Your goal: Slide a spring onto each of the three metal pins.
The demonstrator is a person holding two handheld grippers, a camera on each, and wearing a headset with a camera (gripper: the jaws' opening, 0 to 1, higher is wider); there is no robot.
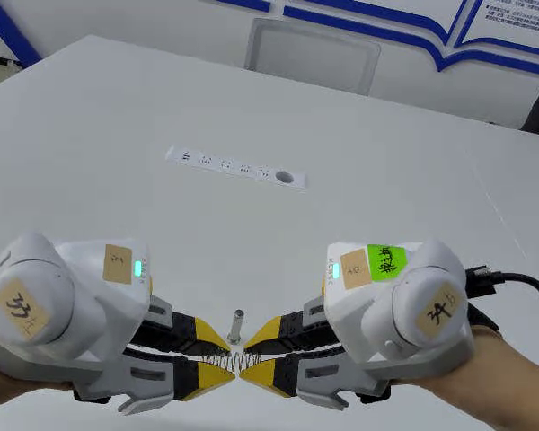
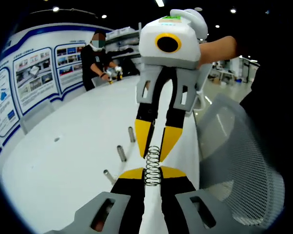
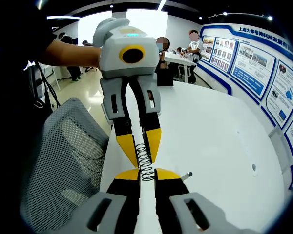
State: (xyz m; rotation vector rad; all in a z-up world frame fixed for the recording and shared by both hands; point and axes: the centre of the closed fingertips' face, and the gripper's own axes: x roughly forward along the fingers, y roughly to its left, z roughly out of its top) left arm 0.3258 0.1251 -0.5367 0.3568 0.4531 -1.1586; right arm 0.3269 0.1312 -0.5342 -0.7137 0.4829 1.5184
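Spring (image 1: 236,362) between left gripper (image 1: 225,359) and right gripper (image 1: 250,359); each pair of fingers (image 1: 207,334) tight on one end

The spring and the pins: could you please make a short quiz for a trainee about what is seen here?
1. What holds the spring, and where?
2. How many metal pins stand in the left gripper view? A one, B three, C five.
3. True or false: one pin already carries a spring.
Key: 1, the left gripper and the right gripper, one at each end. 2, B. 3, false.
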